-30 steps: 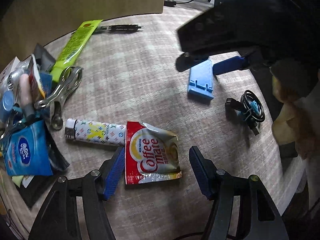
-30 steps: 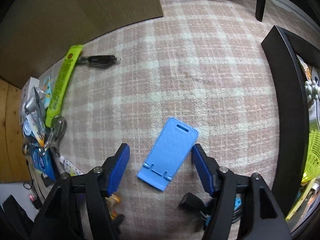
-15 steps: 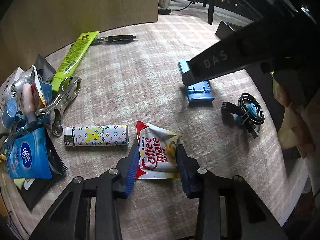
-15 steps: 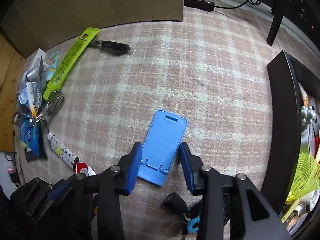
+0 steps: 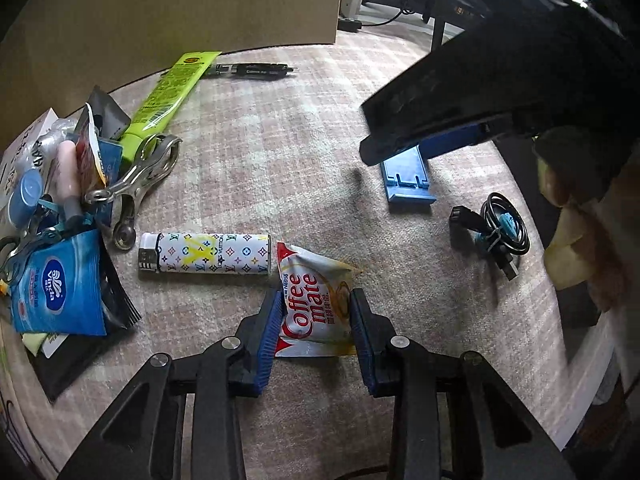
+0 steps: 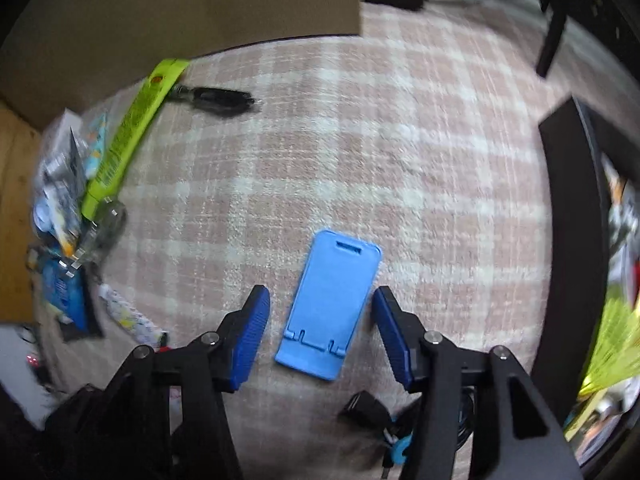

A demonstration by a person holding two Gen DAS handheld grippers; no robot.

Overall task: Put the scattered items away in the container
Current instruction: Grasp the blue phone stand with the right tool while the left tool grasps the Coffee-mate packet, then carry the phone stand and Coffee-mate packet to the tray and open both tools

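We see a pink-and-cream checked rug (image 6: 360, 152) filling both views, with a brown board (image 5: 180, 8) standing at twelve o'clock. At three o'clock in the right wrist view stands the black container (image 6: 572, 240), already holding bright odds and ends too blurred to name.

At nine o'clock in the left wrist view lies a heap of clutter; we read "Vinda" on its blue tissue pack (image 5: 56, 284), and a metal clip (image 5: 136, 184) rests on its edge. A long lime-green packet (image 5: 168, 92) runs toward eleven o'clock, its print too small to read, with a black pen (image 5: 248, 70) at its tip.

The right gripper (image 6: 320, 316) straddles a blue phone stand (image 6: 332, 304) lying flat; its jaws are opening and stand clear of the stand's sides. The left gripper (image 5: 316, 316) is closing, both blue pads pressed on a red-and-white sachet (image 5: 316, 300) reading "Coffee mate".

Just beside the sachet, at nine o'clock from it, lies a white lighter (image 5: 204, 254) printed "LOUIS VUITTON". A coiled black cable (image 5: 500, 232) sits at three o'clock.
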